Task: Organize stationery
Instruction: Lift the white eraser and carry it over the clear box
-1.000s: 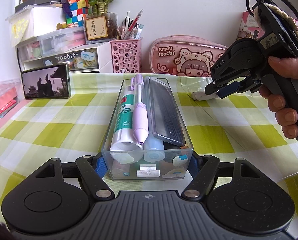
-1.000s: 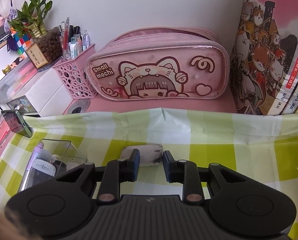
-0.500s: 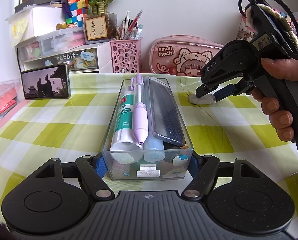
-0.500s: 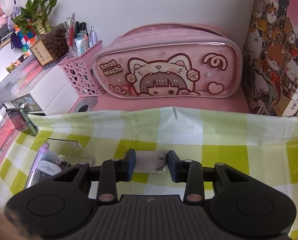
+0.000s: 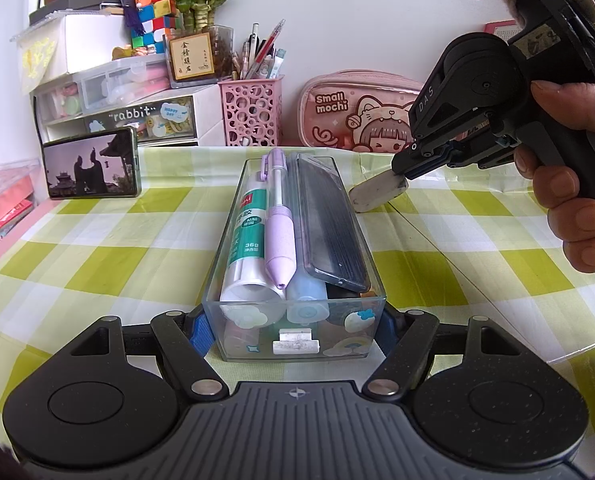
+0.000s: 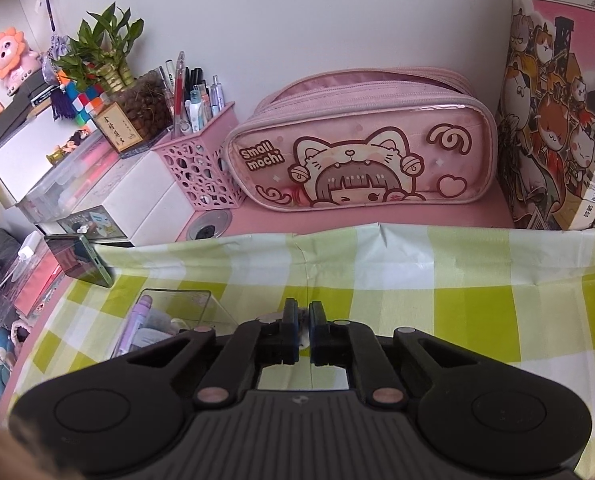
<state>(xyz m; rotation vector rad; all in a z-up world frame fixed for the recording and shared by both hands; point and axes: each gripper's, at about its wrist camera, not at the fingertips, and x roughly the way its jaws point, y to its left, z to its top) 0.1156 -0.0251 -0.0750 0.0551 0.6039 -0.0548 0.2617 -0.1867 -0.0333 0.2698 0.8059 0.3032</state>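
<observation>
The left gripper clamps the near end of the clear box; right of the box, the right gripper, jaws just closed, pinches an eraser.

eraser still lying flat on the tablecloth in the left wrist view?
No: the right gripper pinches one end of the eraser, which tilts with only its far end touching the tablecloth.

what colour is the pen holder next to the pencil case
Pink, with round cut-out holes; the pen holder shows best in the left wrist view.
</observation>
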